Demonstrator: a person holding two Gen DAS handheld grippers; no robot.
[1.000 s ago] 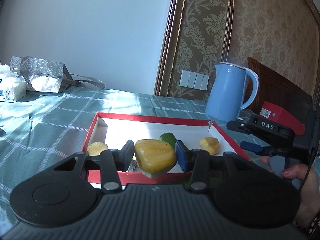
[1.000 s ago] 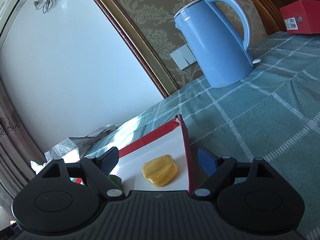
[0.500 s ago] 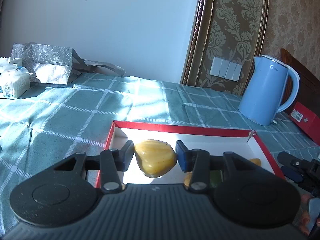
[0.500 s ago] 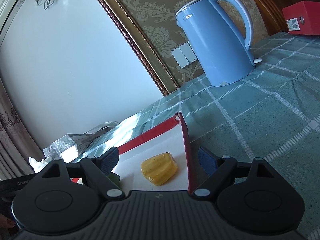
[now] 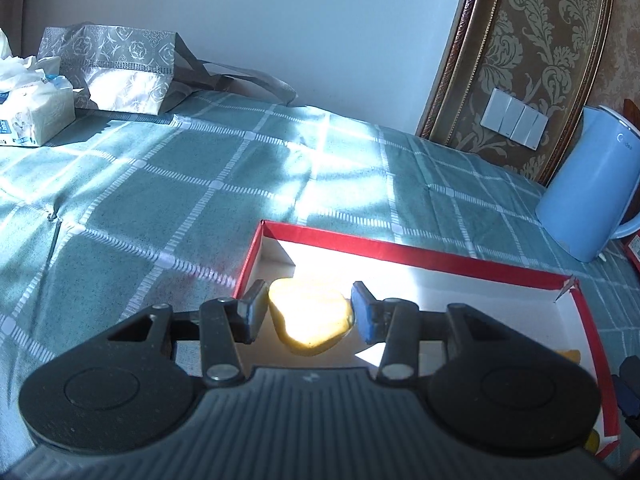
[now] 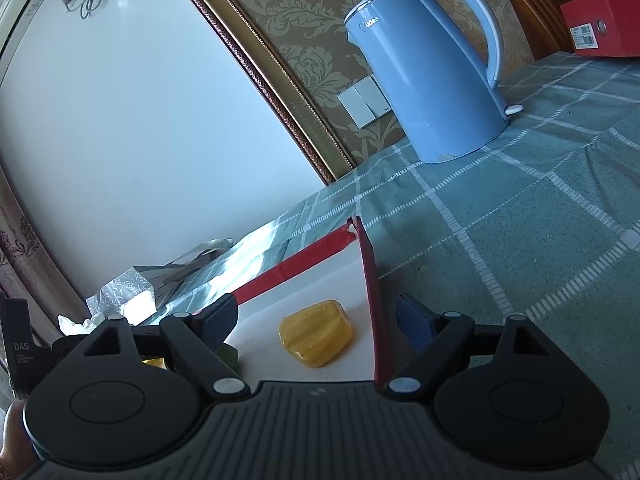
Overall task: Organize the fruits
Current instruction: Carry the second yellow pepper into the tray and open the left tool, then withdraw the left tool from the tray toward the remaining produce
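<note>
Left tool (image 5: pixel 308 314): jaws drawn in on a yellow fruit (image 5: pixel 310 320), both pads against its sides, the fruit carried clear above the left end of the red-rimmed box (image 5: pixel 400 246). The box stands on the worktop, which is covered by a green checked cloth (image 5: pixel 160 200); its white floor is brightly sunlit beneath the held fruit. Right tool (image 6: pixel 318 322): jaws wide, nothing between the pads; the right wall of the box passes between the jaws, so that the right-hand finger (image 6: pixel 414 326) lies outside the box and the left-hand one over its interior. A second yellow fruit (image 6: pixel 316 332) lies on the box floor just ahead of this tool, near the right wall, untouched. A green item (image 6: pixel 230 354) shows partly behind the left-hand finger; its kind cannot be told. A blue kettle (image 6: pixel 428 76) stands upright on the cloth beyond the box's far right corner, well apart from it. A silver patterned bag (image 5: pixel 116 68) and a tissue pack (image 5: pixel 32 112) sit at the far left of the worktop. A red carton (image 6: pixel 600 28) sits at the far right.
</note>
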